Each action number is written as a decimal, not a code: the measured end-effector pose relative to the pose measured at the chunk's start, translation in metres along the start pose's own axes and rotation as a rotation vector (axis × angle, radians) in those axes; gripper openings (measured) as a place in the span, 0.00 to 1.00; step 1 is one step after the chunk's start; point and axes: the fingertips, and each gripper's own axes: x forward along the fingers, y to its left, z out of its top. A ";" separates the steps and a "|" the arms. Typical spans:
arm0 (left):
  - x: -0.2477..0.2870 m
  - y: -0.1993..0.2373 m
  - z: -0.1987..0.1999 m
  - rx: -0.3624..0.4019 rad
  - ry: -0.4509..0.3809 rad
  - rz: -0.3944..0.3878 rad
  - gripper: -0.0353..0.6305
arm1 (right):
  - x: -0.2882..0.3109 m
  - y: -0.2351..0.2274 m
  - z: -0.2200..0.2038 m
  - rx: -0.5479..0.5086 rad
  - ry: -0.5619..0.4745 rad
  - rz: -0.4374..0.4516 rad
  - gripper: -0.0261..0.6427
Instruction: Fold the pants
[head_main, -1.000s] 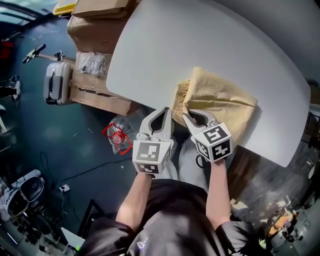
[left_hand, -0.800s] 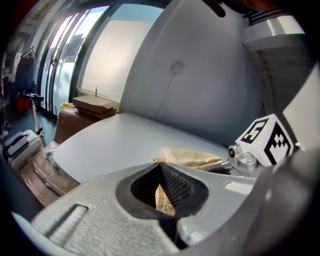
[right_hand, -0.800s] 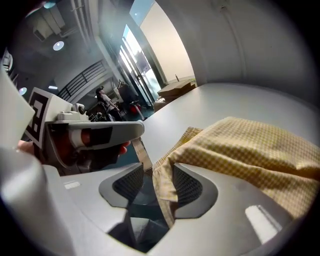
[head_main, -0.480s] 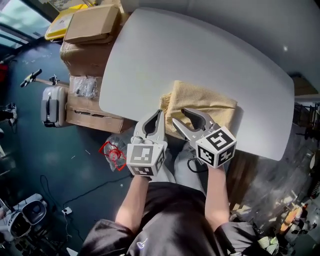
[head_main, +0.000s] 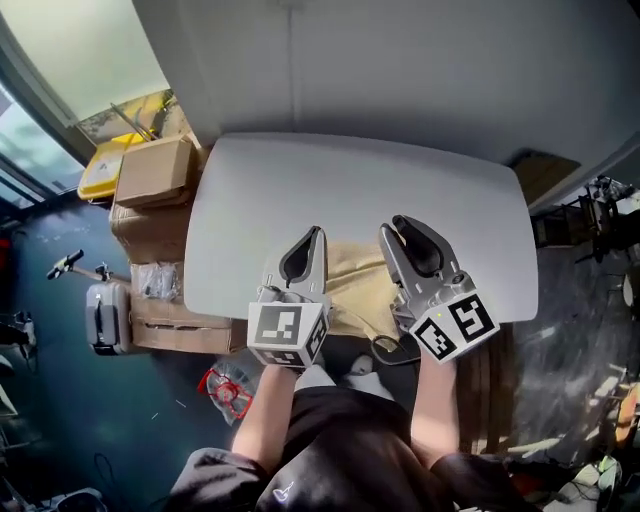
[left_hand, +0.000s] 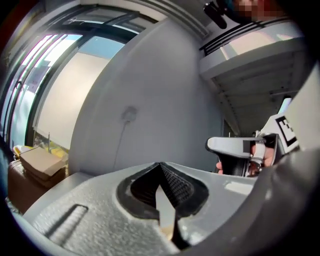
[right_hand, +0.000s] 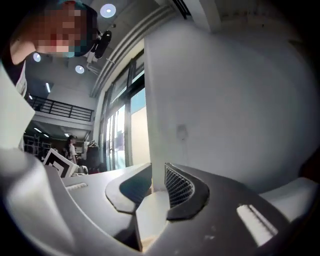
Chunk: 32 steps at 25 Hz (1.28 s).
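A pale grey table (head_main: 350, 190) with rounded corners carries folded tan pants (head_main: 355, 280), lying flat at its 6 o'clock edge.

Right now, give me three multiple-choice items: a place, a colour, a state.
1. Where do the pants lie? A at the near edge of the table; B on the cardboard boxes; C on the floor.
2. Their colour? A blue; B tan; C black.
3. The right hand-held gripper is: A shut on the pants; B open, empty; C shut, empty.
A: they rest on the white tabletop. B: the cloth shows tan. B: its jaws, just closing somewhat, stand apart with nothing between.
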 end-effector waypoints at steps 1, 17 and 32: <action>0.004 -0.011 0.012 0.012 -0.018 -0.016 0.06 | -0.010 -0.009 0.013 -0.014 -0.037 -0.033 0.15; 0.046 -0.113 0.098 0.114 -0.203 -0.136 0.06 | -0.105 -0.123 0.093 -0.060 -0.171 -0.292 0.08; 0.063 -0.121 0.081 0.127 -0.171 -0.091 0.06 | -0.092 -0.146 0.063 -0.076 -0.074 -0.258 0.05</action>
